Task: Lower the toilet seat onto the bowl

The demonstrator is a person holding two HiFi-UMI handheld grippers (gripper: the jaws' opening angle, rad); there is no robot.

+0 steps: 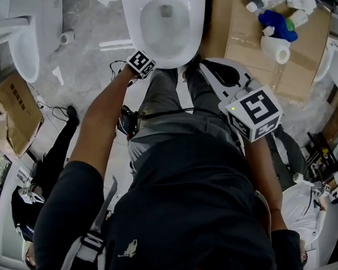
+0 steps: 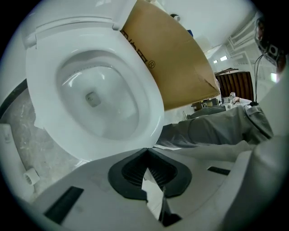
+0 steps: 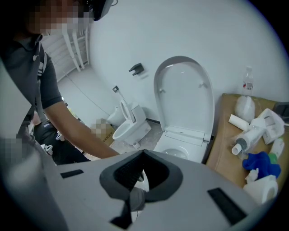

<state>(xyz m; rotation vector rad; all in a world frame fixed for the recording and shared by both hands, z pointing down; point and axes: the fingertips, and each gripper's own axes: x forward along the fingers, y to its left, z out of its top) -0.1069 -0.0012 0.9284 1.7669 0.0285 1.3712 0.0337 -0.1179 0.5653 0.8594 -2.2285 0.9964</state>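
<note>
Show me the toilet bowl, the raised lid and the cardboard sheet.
toilet bowl [image 1: 163, 35], head view, on its inner basin.
raised lid [image 3: 185, 97], right gripper view, on its inner face.
cardboard sheet [image 2: 171, 72], left gripper view, on its brown face.

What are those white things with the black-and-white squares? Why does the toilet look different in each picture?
A person holds a pinching tool, a gripper, in each hand; the squared cubes belong to them. One picture comes from a camera on the person's head, looking down at the toilet bowl. The others come from cameras riding on the left gripper and right gripper. Both are pinched shut, holding nothing. The toilet seat stands up. Bottles and a blue cloth sit on cardboard beside it.
</note>
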